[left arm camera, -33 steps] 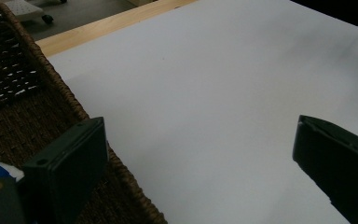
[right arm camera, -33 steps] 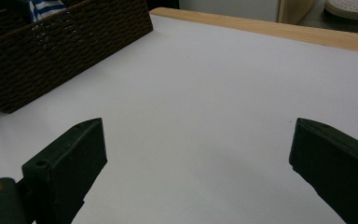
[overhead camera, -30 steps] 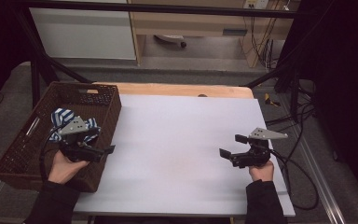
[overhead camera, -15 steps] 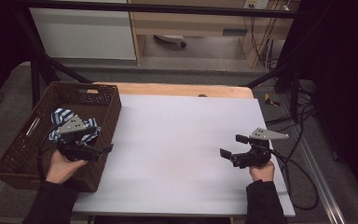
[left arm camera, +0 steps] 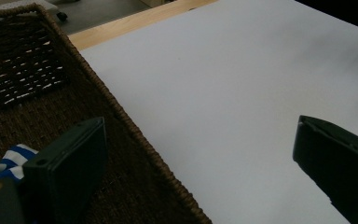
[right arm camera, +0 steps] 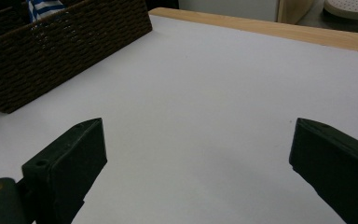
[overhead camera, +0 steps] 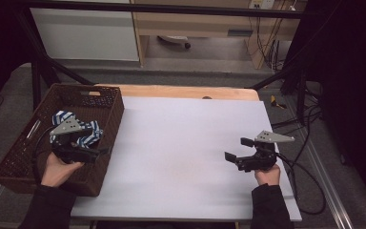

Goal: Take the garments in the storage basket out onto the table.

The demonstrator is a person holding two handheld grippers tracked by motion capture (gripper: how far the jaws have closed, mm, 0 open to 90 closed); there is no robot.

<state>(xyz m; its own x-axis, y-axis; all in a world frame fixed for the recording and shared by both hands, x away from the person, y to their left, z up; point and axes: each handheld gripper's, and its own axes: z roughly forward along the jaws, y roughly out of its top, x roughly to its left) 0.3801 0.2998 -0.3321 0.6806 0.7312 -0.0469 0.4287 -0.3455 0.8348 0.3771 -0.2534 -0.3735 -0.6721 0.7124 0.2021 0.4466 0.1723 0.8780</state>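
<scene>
A brown wicker basket (overhead camera: pixel 25 143) stands at the table's left edge. Inside it lies a blue-and-white striped cloth (overhead camera: pixel 89 137). My left gripper (overhead camera: pixel 100 151) hovers open over the basket's right side, pointing toward the table's middle, just in front of the cloth. In the left gripper view its jaws stand wide apart above the basket rim (left arm camera: pixel 135 135), with the cloth (left arm camera: pixel 7 161) behind the left jaw. My right gripper (overhead camera: pixel 237 149) is open and holds nothing above the white tabletop (overhead camera: pixel 181 143) at the right. The right gripper view shows the basket (right arm camera: pixel 65 46) and cloth (right arm camera: pixel 46 7) far off.
A wooden strip (overhead camera: pixel 181 91) runs along the table's far edge. Cables (overhead camera: pixel 310 191) trail off the table's right side. Past the table stand a white cabinet (overhead camera: pixel 86 33) and a black frame bar (overhead camera: pixel 171 8).
My left gripper and hand have drifted slightly left, farther over the basket. The right gripper has barely shifted.
</scene>
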